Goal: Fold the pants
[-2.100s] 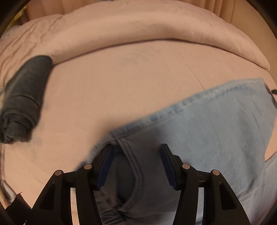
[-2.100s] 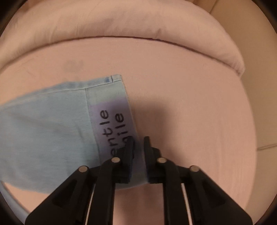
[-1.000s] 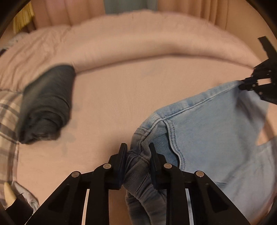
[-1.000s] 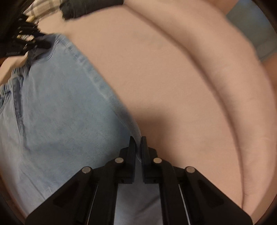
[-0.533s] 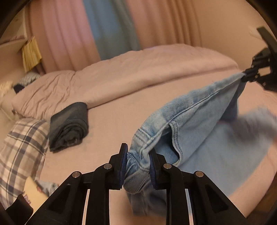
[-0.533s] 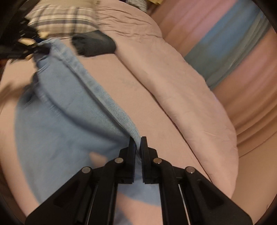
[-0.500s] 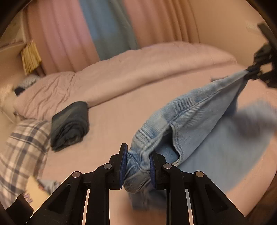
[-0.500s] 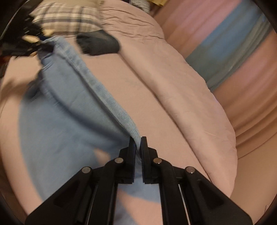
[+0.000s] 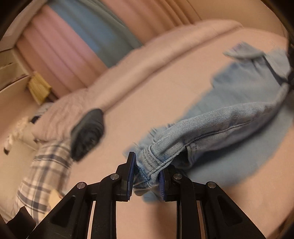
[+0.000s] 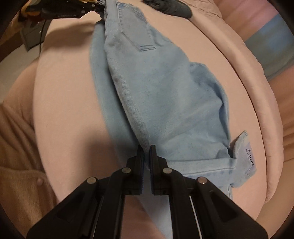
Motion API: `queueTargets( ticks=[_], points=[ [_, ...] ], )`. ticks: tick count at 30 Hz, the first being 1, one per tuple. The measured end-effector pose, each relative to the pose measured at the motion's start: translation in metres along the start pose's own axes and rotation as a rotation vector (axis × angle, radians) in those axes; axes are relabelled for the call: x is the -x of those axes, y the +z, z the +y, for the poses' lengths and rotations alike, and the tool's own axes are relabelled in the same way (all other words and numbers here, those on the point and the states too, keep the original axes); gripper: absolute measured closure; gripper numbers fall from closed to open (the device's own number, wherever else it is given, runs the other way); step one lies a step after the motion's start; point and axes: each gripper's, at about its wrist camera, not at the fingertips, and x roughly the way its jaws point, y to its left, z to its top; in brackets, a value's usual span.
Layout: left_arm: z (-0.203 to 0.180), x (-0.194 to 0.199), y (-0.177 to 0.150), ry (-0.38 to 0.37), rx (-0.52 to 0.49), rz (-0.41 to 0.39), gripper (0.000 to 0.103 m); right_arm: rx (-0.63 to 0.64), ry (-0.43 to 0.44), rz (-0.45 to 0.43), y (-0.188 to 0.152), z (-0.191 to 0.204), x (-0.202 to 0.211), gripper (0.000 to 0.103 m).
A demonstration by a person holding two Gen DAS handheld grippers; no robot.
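The light blue jeans (image 10: 165,95) hang stretched between my two grippers above the pink bed (image 10: 64,92). My left gripper (image 9: 147,171) is shut on the bunched waistband (image 9: 156,160). My right gripper (image 10: 147,152) is shut on the leg's edge near the hem. The hem with a lilac printed label (image 10: 249,156) flops at the right. A back pocket (image 10: 136,31) faces up. The left gripper also shows in the right wrist view (image 10: 99,7) at the top, clamping the waist. The jeans' lower layer drapes onto the sheet (image 9: 238,88).
A rolled dark grey garment (image 9: 88,132) lies by the long pink bolster (image 9: 147,60); it also shows in the right wrist view (image 10: 170,7). A plaid pillow (image 9: 44,174) lies at the left. Pink and blue curtains (image 9: 88,36) hang behind. My beige sleeve (image 10: 16,156) is at lower left.
Both grippers have swung the held jeans across the bed and lower; the cloth now sags between them and partly rests on the sheet. Both grips are unchanged.
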Motion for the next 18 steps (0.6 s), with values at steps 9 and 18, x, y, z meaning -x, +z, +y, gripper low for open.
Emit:
queueTargets(
  ticks=[9,18],
  points=[
    [-0.036,-0.006,-0.061,-0.014,-0.079,0.033,0.080,-0.012,-0.023,-0.022,-0.003,0.031,-0.007,0.096],
    [-0.043,-0.007,-0.070,-0.001,-0.092,0.014,0.072,0.022,-0.059,-0.001,0.001,0.045,-0.032,0.093]
  ],
)
